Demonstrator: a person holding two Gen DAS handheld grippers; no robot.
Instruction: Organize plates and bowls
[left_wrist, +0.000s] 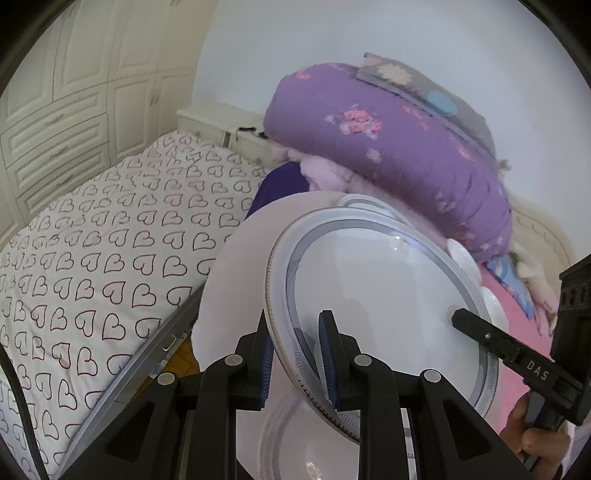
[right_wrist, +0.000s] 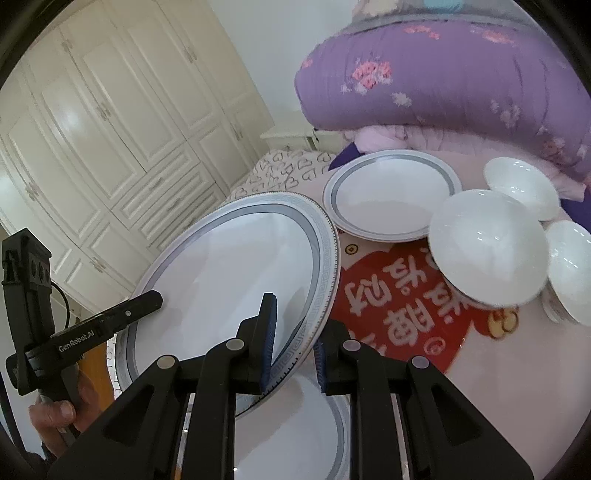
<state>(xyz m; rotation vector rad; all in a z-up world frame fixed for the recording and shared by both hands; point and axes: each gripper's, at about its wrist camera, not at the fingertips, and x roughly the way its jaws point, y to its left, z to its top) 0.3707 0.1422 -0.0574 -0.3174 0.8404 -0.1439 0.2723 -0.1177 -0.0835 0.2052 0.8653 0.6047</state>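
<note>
- Both claws clamp one big plate (right_wrist: 229, 266): our left gripper (left_wrist: 297, 354) pinches one edge, our right gripper (right_wrist: 293, 350) the opposite edge, and it hangs tilted.
- Just under it sits another plate (right_wrist: 295, 435); dip now and we chip rim on rim.
- Beyond the big plate wait a smaller plate (right_wrist: 391, 195) and bowls (right_wrist: 487, 247).
- Thin rim grips, glazed surface: pull our hands apart and it could slip.
</note>
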